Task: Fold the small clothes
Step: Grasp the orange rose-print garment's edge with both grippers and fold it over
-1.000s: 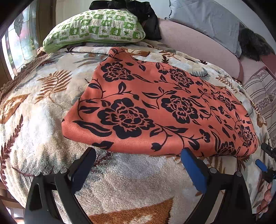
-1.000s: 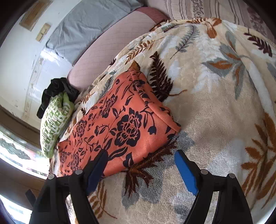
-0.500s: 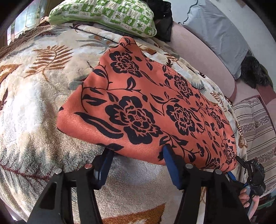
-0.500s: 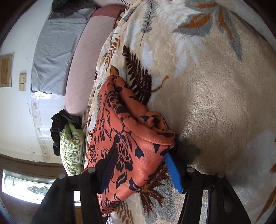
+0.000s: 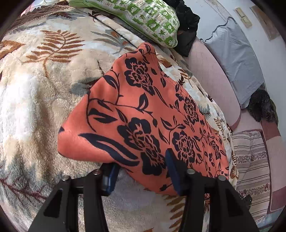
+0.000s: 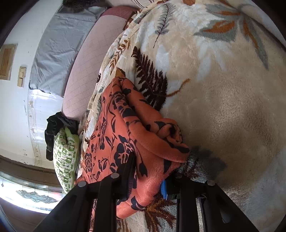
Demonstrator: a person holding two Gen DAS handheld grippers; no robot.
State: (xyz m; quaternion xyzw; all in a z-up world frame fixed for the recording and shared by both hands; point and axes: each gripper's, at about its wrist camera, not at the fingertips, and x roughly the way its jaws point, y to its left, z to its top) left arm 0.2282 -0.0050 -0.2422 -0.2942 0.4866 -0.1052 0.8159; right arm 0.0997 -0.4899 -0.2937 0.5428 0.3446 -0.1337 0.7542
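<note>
An orange garment with black flowers (image 5: 143,107) lies folded on a fleece blanket with a leaf pattern (image 5: 35,89). My left gripper (image 5: 141,160) straddles its near edge, one finger (image 5: 110,176) under the cloth and the other (image 5: 171,167) on top. Its jaws are closing, a wide gap remains and the cloth between them lies flat. In the right wrist view the garment (image 6: 110,142) shows its thick layered end. My right gripper (image 6: 150,171) is closing on that end's near corner, and the cloth is bunched and squeezed between its fingers.
A green patterned pillow (image 5: 143,16) and a black garment (image 5: 187,26) lie at the far end of the blanket. Behind it run a pink sofa back (image 5: 214,80) with a grey pillow (image 5: 236,58) and a striped cloth (image 5: 250,160). Bare blanket (image 6: 223,107) spreads right of the garment.
Both grippers have come forward and down onto the garment's near edge, rolled, and narrowed from wide open. The right one now pinches the corner, which has bunched up.
</note>
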